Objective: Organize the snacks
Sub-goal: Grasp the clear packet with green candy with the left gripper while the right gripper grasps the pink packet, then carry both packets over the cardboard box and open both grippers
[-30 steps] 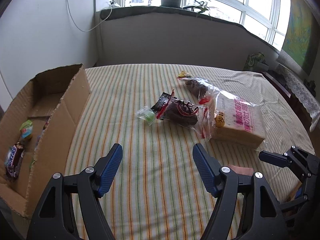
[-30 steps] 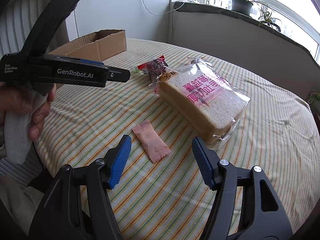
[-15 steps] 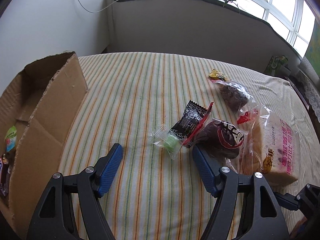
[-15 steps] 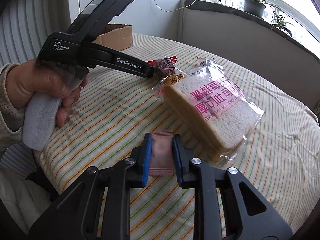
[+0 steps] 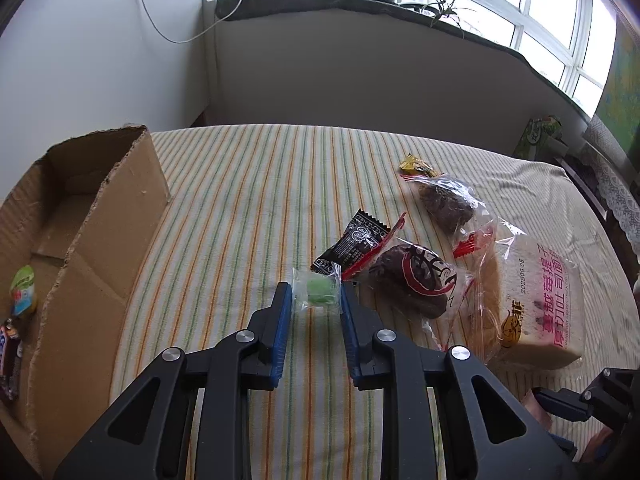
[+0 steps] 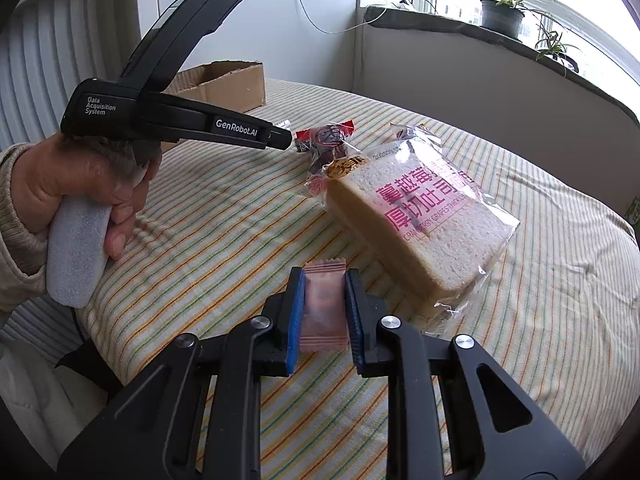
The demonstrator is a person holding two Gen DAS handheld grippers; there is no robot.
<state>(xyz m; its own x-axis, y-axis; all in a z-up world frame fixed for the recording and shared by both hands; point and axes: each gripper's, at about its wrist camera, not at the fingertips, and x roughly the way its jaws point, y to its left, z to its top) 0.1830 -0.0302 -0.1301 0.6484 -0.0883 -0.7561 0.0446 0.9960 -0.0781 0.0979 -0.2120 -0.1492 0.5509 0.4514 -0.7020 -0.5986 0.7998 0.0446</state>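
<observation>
With both grippers now on a snack each, this reads as the pick step, transfer to the box not yet begun

Left gripper (image 5: 316,300): jaws drawn narrow around the green candy (image 5: 318,295) in its clear wrapper, blue pads at the wrapper's edges. Candy looks to be at table level; can't tell if the pinch is firm or just touching the film. Black sachet (image 5: 352,242) and the dark bun in red-print wrap (image 5: 412,280) lie just beside it on the right, so a lift could drag them if wrappers overlap

Right gripper (image 6: 324,304): jaws clamped on the pink sachet (image 6: 323,306), held lengthwise between the pads, right next to the bread loaf bag (image 6: 420,216). Whether it's clear of the table I can't tell

Cardboard box (image 5: 104,236) sits at the table's left edge, near flap upright, a few packets already inside. Second bun (image 5: 444,202) and a yellow candy (image 5: 416,166) lie further back on the striped cloth

Next, my guess: lift straight up, swing left over the flap, release inside. Left gripper is nearer the box and in the right one's path, so it should go first

Risk: thin film slipping out of the left jaws
</observation>
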